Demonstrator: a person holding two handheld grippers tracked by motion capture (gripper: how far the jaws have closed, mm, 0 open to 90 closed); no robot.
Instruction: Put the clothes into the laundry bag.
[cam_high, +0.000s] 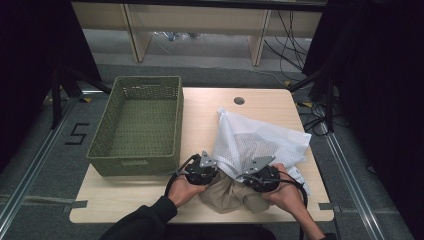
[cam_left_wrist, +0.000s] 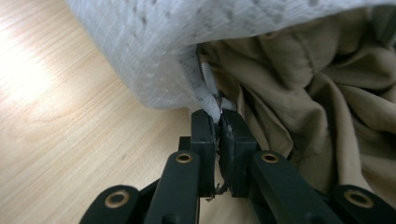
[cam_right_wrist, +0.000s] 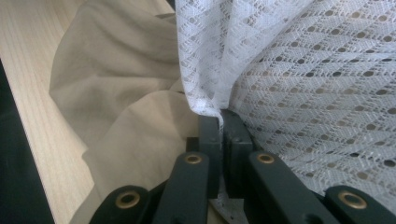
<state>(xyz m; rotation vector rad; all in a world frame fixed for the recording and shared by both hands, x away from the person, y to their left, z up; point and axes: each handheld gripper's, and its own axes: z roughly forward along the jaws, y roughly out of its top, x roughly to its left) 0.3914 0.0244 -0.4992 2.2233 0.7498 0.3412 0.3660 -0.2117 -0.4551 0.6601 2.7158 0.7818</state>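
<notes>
A white mesh laundry bag (cam_high: 252, 140) lies on the wooden table (cam_high: 210, 115), its open end toward the person. A beige garment (cam_high: 227, 192) sticks out of that opening at the table's front edge. My left gripper (cam_high: 202, 170) is shut on the bag's zipper edge (cam_left_wrist: 210, 95), with the beige garment (cam_left_wrist: 327, 93) to its right. My right gripper (cam_high: 260, 175) is shut on the mesh bag's rim (cam_right_wrist: 210, 100), and the beige garment (cam_right_wrist: 121, 93) spreads to its left. The two grippers hold opposite sides of the opening.
An empty olive woven basket (cam_high: 137, 125) stands on the table's left half, close to my left gripper. A round cable hole (cam_high: 239, 100) sits at the table's far edge. Bare wood (cam_high: 130, 197) lies at the front left.
</notes>
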